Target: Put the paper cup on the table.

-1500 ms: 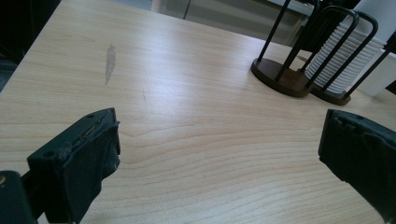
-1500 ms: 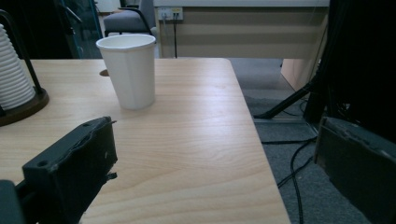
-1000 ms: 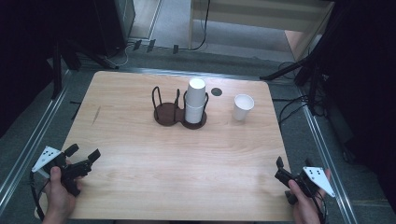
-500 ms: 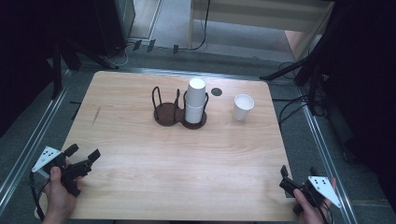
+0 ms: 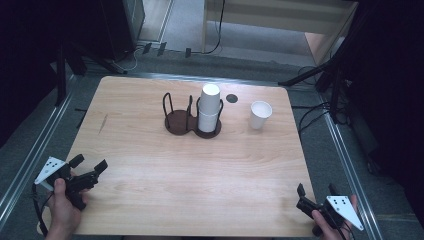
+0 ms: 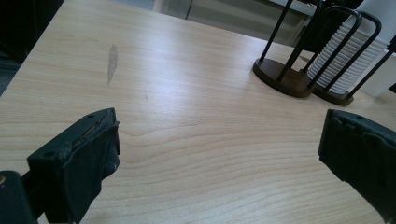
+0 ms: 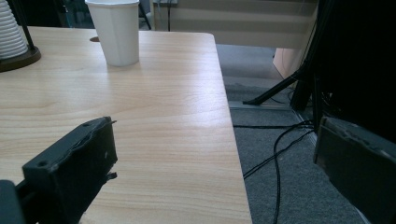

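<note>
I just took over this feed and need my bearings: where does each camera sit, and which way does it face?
High view: above the near edge, looking forward and down on the table; both hands show, with the left claw and right claw.
Left gripper view: rides the left claw, jaws wide apart, facing the cup holder with its cup stack.
Right gripper view: rides the right claw, jaws apart, facing the single cup and the table's right edge.
Shared: both gripper views catch the cup stack.

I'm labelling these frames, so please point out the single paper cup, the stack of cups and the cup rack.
single paper cup [image 5: 260, 115], high view, on its side wall.
stack of cups [image 5: 209, 107], high view, on the middle of the stack.
cup rack [image 5: 176, 123], high view, on its empty round base.
</note>
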### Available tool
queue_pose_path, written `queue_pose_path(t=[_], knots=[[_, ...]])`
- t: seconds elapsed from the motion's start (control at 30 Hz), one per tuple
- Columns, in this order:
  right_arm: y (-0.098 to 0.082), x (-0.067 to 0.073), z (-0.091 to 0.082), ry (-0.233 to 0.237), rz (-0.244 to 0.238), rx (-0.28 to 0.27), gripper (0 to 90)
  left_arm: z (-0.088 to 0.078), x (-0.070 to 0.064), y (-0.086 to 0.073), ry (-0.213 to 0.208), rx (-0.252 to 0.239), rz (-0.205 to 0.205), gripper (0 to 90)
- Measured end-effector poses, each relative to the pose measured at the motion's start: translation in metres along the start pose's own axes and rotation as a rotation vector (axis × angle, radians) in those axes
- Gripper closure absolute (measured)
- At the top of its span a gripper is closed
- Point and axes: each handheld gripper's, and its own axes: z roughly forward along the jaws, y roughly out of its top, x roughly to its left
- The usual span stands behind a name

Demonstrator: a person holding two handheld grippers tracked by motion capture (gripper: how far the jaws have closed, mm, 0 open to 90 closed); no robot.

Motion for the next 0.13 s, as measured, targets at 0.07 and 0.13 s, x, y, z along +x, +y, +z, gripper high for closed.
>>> queue_pose_path(t=[0.07, 0.13], knots=[[-0.0001, -0.0003, -0.0003, -0.005, 0.006, -0.001, 0.0, 0.0001, 0.0001, 0.0000, 0.000, 0.001, -0.001, 0.0], [-0.0002, -0.0004, -0.0007, -0.007, 0.000, -0.002, 0.0, 0.0002, 0.0002, 0.0000, 0.000, 0.002, -0.002, 0.0]])
